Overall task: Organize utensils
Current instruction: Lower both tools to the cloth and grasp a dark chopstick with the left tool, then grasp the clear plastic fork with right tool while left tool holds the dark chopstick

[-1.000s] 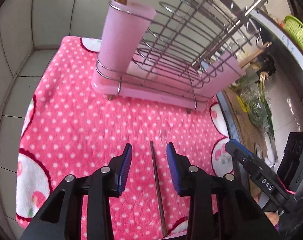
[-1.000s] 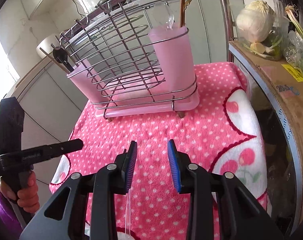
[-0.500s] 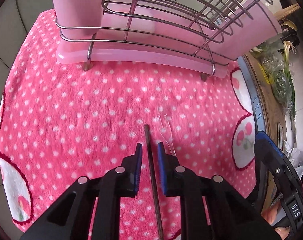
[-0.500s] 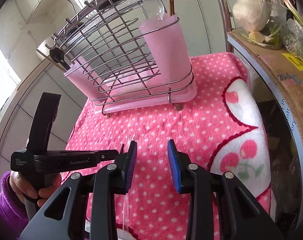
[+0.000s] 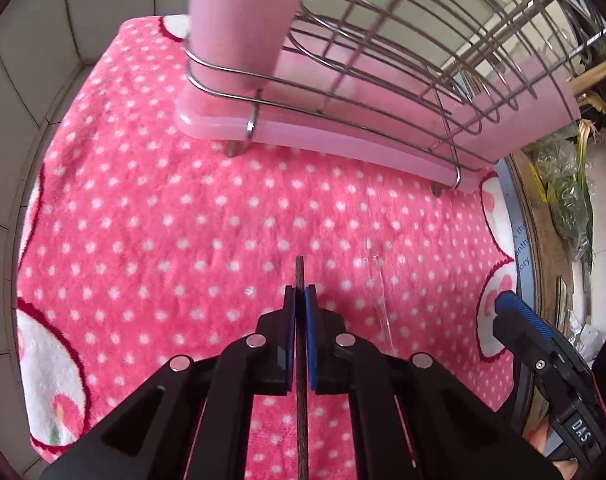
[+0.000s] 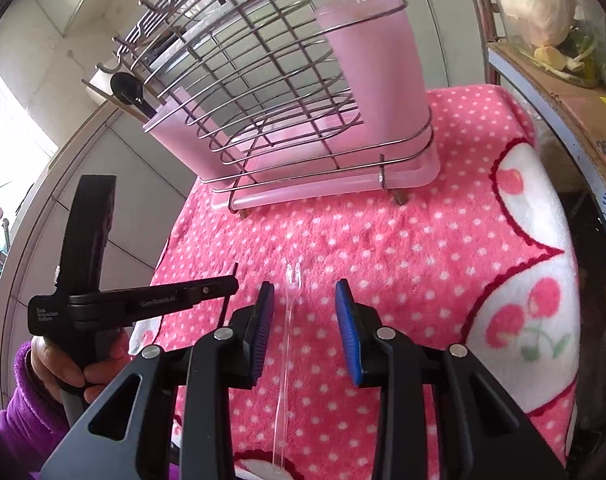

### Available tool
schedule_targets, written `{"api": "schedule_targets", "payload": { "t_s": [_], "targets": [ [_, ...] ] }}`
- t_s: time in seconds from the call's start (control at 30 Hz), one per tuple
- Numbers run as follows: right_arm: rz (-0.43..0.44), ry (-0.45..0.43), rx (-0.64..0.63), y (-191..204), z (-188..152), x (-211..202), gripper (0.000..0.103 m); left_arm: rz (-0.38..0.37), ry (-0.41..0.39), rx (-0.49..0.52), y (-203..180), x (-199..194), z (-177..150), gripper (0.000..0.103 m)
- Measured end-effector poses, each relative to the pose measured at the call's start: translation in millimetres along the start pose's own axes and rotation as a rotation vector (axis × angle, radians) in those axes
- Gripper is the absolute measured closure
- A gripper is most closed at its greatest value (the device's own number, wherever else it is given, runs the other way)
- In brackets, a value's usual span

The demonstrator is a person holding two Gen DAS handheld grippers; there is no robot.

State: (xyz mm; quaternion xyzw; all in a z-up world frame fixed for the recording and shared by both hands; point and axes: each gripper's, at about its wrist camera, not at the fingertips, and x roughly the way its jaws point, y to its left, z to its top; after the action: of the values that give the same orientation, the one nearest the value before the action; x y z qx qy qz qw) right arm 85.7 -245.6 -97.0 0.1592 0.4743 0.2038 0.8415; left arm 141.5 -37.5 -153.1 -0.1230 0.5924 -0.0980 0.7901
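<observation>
A: Clamping a dark chopstick [image 5: 301, 364] between its blue pads, the left gripper [image 5: 300, 294] has just been closing and now pinches the stick near its far tip, with the rest of the shaft running back between the 2 fingers. The stick lies flat on the pink dotted towel [image 5: 163, 240], so a steep downward pinch is, I judge, the only way to get hold of it.

B: And the right gripper [image 6: 303, 292]?

A: Its jaws stand parted, pressing on nothing. A clear plastic fork [image 6: 287, 320] lies on the towel between them, prongs toward the rack, closer to the left pad yet untouched. That straddling looks like a readied pick, 1 utensil per hand.

B: Where would both go?

A: Probably the pink holder cup [image 6: 377, 80] at the right end of the wire dish rack [image 6: 263, 80], which already carries a brown stick and a clear spoon. A second pink cup at the left end holds a black spoon [image 6: 127, 88].

B: What does each camera add?

A: The left view alone shows pad contact on the chopstick, and the fork there is only a faint glint. The right view alone shows the cups' contents, the fork's full outline, and the hand [image 6: 63, 364] in a purple sleeve carrying the left gripper.
</observation>
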Motion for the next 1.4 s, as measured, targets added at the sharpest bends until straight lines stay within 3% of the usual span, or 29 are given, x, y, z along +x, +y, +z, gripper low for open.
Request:
{"api": "schedule_targets", "payload": {
  "t_s": [0.17, 0.37, 0.43, 0.87, 0.9, 0.93, 1.0, 1.17, 1.4],
  "targets": [
    [-0.022, 0.077, -0.052, 22.2, 3.3, 34.2, 0.071, -0.011, -0.037, -0.036, 26.0, -14.8, -2.1, 0.099],
    [-0.144, 0.131, -0.155, 43.5, 5.0, 69.6, 0.07, -0.053, -0.039, -0.051, 38.6, -16.1, -8.1, 0.099],
    [-0.171, 0.139, -0.169, 45.3, 7.1, 77.2, 0.062, -0.066, -0.041, -0.051, 42.2, -16.7, -9.7, 0.099],
    [-0.255, 0.143, -0.248, 58.5, 9.6, 117.2, 0.062, -0.08, -0.077, -0.043, 57.7, -28.4, -9.8, 0.099],
    [-0.257, 0.135, -0.246, 57.6, 9.0, 118.1, 0.067, -0.077, -0.08, -0.041, 57.8, -28.7, -9.7, 0.099],
    [-0.265, 0.13, -0.247, 56.9, 8.4, 118.3, 0.079, -0.074, -0.082, -0.04, 57.1, -28.5, -9.8, 0.099],
    [-0.273, 0.122, -0.245, 54.5, 8.2, 117.7, 0.089, -0.074, -0.084, -0.039, 55.2, -27.7, -10.1, 0.099],
    [-0.217, 0.092, -0.201, 43.8, 6.8, 99.3, 0.089, -0.075, -0.104, -0.03, 50.3, -33.1, -10.9, 0.099],
    [-0.145, -0.045, -0.183, 45.4, 7.9, 45.4, 0.09, -0.104, -0.184, -0.028, 48.7, -57.5, -12.6, 0.099]
  ]
}}
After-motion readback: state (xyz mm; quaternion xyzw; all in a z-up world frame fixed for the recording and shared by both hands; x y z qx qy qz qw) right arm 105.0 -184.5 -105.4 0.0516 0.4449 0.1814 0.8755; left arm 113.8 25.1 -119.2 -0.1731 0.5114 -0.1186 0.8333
